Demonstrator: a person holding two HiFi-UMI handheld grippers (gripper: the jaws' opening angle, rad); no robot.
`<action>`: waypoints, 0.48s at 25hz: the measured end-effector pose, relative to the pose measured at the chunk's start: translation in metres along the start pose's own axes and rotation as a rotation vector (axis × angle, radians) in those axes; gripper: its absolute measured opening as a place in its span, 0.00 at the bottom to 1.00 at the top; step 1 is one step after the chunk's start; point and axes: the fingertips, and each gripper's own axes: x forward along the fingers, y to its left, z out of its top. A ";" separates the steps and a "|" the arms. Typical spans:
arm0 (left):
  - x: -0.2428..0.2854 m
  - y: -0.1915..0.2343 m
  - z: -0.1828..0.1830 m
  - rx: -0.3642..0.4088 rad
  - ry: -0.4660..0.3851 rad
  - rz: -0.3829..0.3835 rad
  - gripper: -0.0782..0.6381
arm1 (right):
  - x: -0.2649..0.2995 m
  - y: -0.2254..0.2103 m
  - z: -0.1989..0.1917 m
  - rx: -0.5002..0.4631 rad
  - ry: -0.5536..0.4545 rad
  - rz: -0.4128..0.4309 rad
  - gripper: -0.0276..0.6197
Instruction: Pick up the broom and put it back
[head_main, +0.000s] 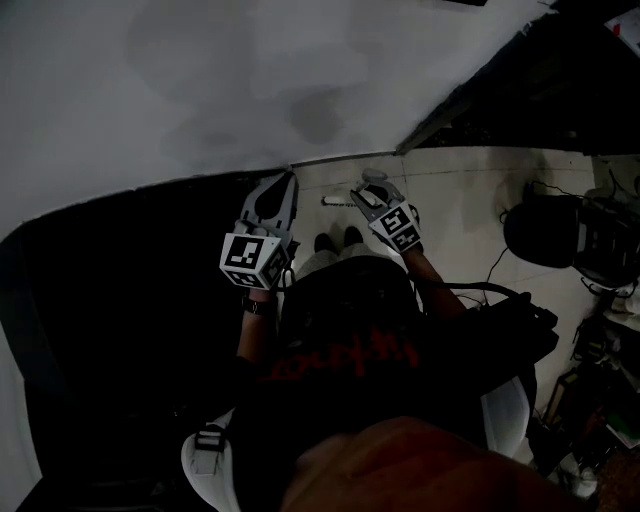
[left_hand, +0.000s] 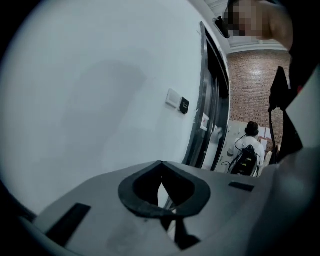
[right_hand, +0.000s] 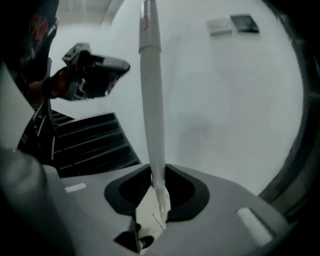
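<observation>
Right gripper (right_hand: 159, 170) jaws grasp white broom handle (right_hand: 151, 100)
Its red label (right_hand: 146, 22) is unreadable; left gripper (left_hand: 161, 164) jaws are clenched on nothing.

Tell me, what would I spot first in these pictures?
A long white broom handle rises in front of the white wall, pinched by the right gripper. In the head view, the left gripper and its black-and-white marker cube stand out against the person's dark shirt.

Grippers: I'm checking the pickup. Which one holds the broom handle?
The right gripper: the white broom handle is clamped between its jaws. The left gripper is shut on nothing.
</observation>
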 end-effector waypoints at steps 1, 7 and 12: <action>-0.006 0.002 -0.010 -0.016 0.020 0.027 0.12 | 0.019 0.002 -0.031 0.001 0.044 0.028 0.18; -0.042 0.024 -0.068 -0.102 0.077 0.232 0.12 | 0.119 -0.032 -0.172 -0.074 0.344 0.090 0.18; -0.087 0.036 -0.131 -0.201 0.182 0.378 0.12 | 0.203 -0.051 -0.199 -0.153 0.380 0.140 0.18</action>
